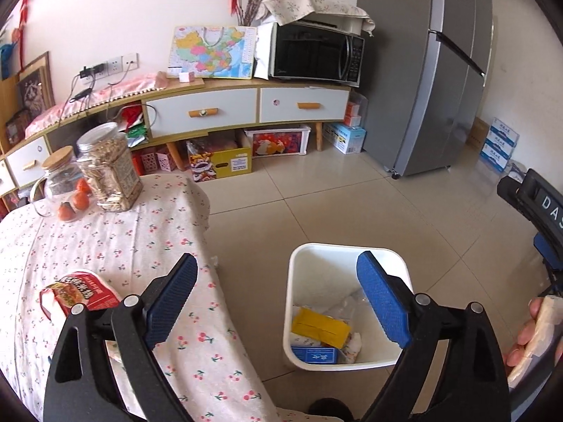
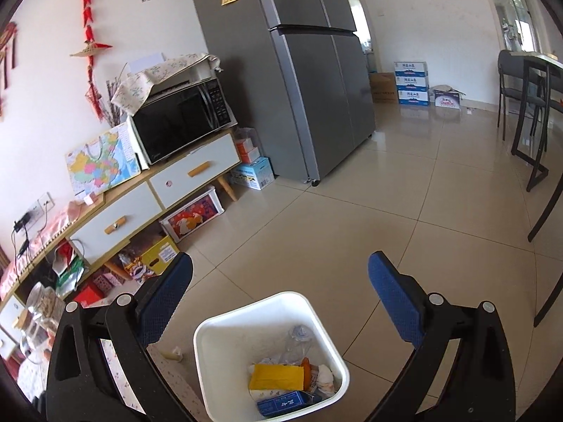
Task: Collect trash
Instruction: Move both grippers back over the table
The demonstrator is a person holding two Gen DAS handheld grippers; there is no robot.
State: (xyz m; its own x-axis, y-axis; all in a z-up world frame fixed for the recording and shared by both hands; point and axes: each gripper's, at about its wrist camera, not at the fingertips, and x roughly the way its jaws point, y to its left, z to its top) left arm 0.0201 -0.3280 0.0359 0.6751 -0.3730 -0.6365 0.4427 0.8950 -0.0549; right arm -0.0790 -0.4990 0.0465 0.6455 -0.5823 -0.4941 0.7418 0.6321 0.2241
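Nearby, white bin (image 2: 271, 351) beside clothed table (image 1: 88, 246), both jaws wide, empty.

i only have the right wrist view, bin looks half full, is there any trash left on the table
Observer: Yes. In the left wrist view a red food packet lies on the cherry-print tablecloth, left of the left gripper.
Operator: is the left gripper holding anything
Observer: No. It stands open with nothing between its pads, and the white trash bin shows between them.
Operator: anything else on that table
Observer: At the far end, a tall jar of snacks and a cork-lidded glass jar with orange fruit beside them; none of it looks like trash.
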